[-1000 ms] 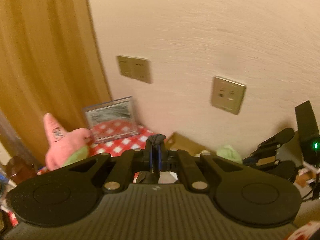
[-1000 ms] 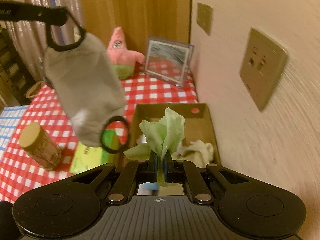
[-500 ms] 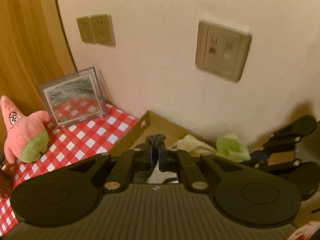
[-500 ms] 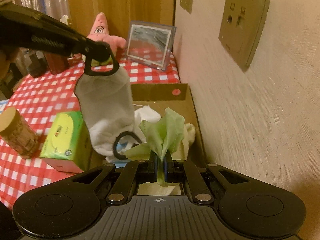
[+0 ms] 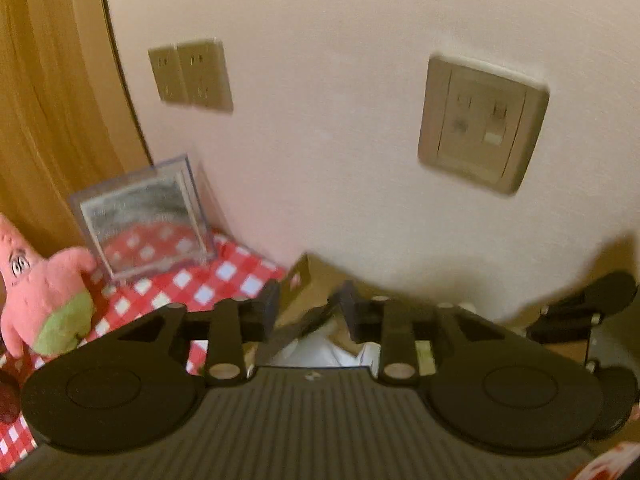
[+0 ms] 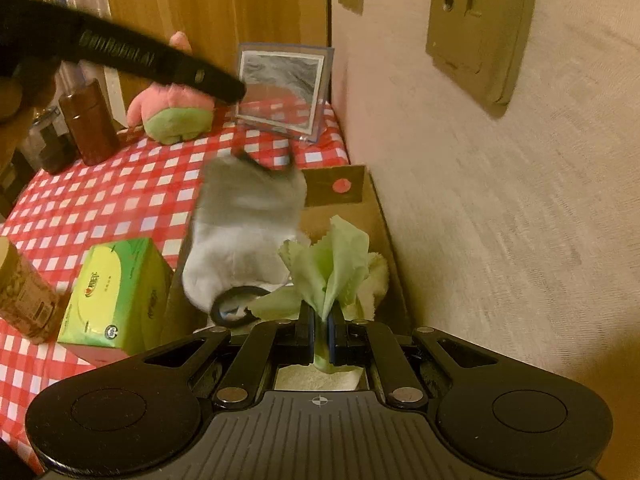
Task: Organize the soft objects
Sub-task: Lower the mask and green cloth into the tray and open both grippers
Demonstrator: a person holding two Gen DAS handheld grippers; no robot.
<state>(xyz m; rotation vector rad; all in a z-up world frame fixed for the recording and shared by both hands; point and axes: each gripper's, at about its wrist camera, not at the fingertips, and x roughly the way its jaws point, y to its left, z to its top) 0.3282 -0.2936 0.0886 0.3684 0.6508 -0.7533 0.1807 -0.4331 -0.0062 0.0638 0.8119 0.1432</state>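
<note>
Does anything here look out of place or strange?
Yes. A grey mask is in mid-air, blurred, above the cardboard box, with no gripper on it: the left gripper is open. It seems to be falling toward the box. The right gripper holds a green cloth over the box.

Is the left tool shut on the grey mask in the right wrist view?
No: the left tool is above the mask, which hangs free over the box.
</note>
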